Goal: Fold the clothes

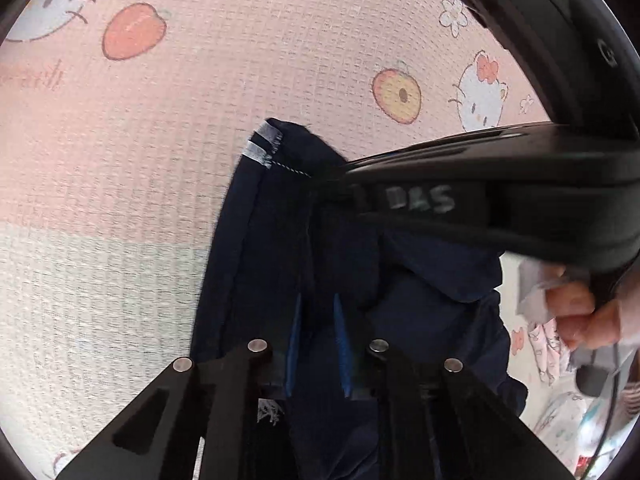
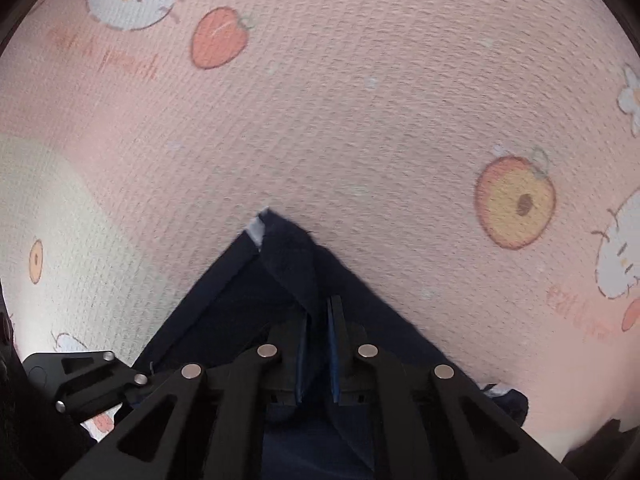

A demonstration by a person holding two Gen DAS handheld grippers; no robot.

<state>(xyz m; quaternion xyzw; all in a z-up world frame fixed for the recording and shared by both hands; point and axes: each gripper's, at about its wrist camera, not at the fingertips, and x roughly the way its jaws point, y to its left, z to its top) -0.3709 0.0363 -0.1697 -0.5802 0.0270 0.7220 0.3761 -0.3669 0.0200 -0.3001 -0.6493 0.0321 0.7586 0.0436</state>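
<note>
A dark navy garment (image 1: 272,240) hangs over the pink printed mat (image 1: 160,140), its top corner edged with grey stitching. My left gripper (image 1: 318,304) is shut on a fold of it between the blue pads (image 1: 296,332). The right gripper (image 1: 348,180) comes in from the right, held by a hand (image 1: 580,312), and meets the same cloth just below the corner. In the right wrist view the navy garment (image 2: 240,300) rises to a point, and my right gripper (image 2: 318,312) is shut on a fold of it. The left gripper's frame (image 2: 88,376) shows at lower left.
The pink mat (image 2: 360,100), printed with cat faces and fruit, fills the background in both views. A pale patterned cloth (image 1: 552,344) lies at the lower right of the left wrist view. A cable (image 1: 612,392) hangs below the hand.
</note>
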